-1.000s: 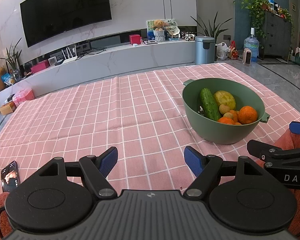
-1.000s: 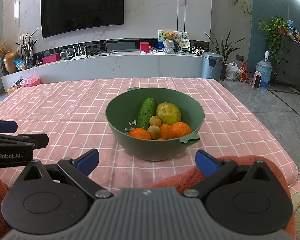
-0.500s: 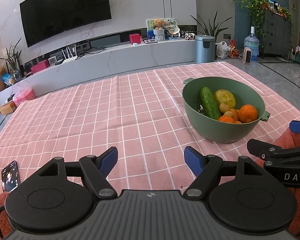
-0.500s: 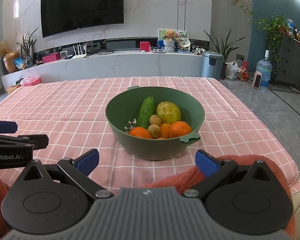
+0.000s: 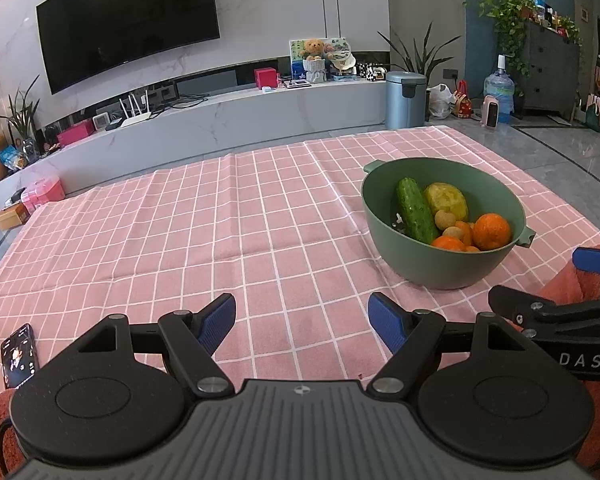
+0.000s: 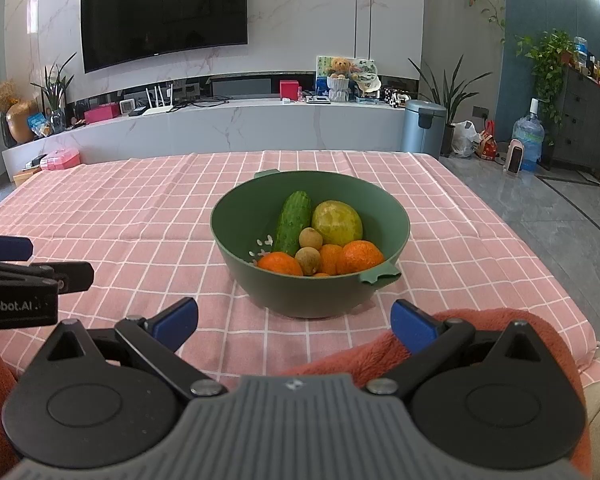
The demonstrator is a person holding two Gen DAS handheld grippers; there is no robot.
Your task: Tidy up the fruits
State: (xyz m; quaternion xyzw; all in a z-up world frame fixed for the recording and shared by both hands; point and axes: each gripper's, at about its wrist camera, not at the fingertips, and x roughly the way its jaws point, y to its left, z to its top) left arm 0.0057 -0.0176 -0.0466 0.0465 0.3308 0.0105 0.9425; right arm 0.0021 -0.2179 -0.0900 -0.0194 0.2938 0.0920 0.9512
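Observation:
A green bowl (image 6: 316,294) stands on the pink checked tablecloth (image 6: 140,224). It holds a cucumber (image 6: 293,222), a yellow-green round fruit (image 6: 337,222), oranges (image 6: 360,257) and two small brown fruits (image 6: 310,237). My right gripper (image 6: 294,322) is open and empty, just in front of the bowl. My left gripper (image 5: 302,322) is open and empty over bare cloth, left of the bowl (image 5: 444,266); the cucumber (image 5: 416,210) and an orange (image 5: 492,231) show there too.
A phone (image 5: 19,354) lies on the cloth at the near left. A red fleecy cloth (image 6: 380,356) lies under my right gripper at the table's near edge. A TV console (image 6: 220,128) and a bin (image 6: 423,128) stand beyond the table.
Both views have shifted very slightly; the bowl sits a touch higher in the frames. Both grippers stay open and empty.

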